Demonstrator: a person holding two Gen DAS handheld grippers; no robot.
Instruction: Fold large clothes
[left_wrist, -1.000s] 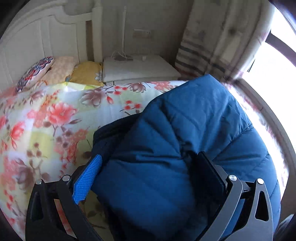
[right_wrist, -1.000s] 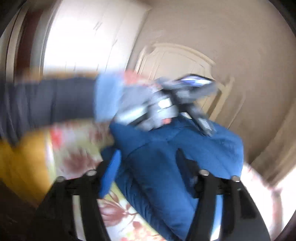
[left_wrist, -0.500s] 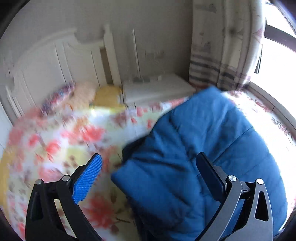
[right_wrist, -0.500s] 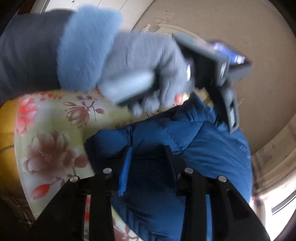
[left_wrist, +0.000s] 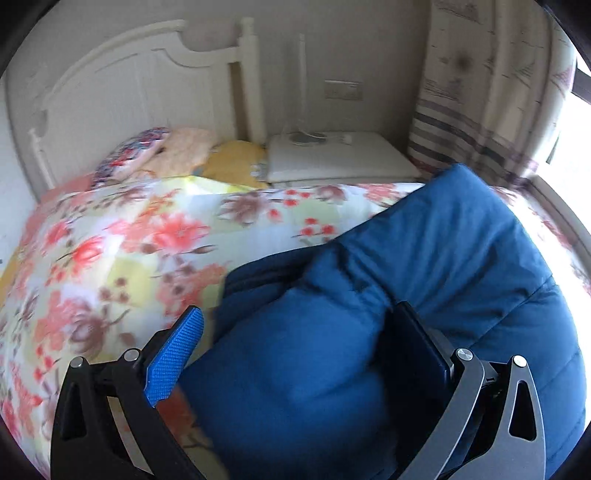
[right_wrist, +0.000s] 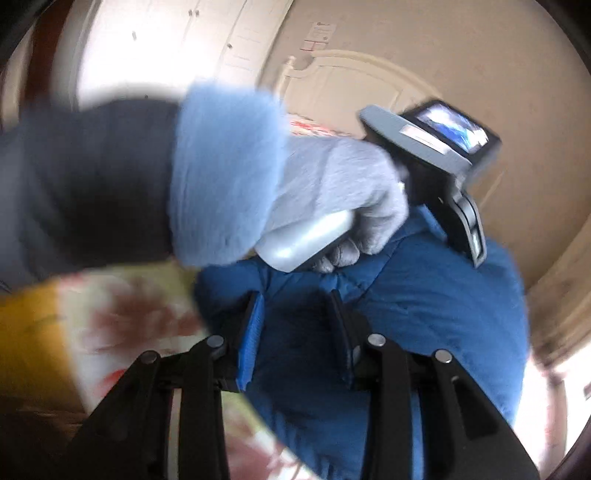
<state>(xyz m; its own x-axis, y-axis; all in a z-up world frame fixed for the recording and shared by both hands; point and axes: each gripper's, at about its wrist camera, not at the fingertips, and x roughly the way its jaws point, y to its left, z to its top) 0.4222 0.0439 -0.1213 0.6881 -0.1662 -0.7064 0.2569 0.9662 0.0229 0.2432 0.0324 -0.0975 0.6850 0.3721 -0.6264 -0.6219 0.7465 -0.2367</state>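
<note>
A: Where does the jacket (left_wrist: 424, 280) lie?
B: Bunched on the floral bedspread (left_wrist: 122, 251), running away toward the window.
A: Grippers?
B: Left gripper (left_wrist: 295, 350) spread wide, straddling a fold. Right gripper (right_wrist: 295, 332) narrowed onto the near edge.

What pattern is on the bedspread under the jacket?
Floral: red, pink and brown flowers on white and pale yellow bedspread. Clearest in the left wrist view.
</note>
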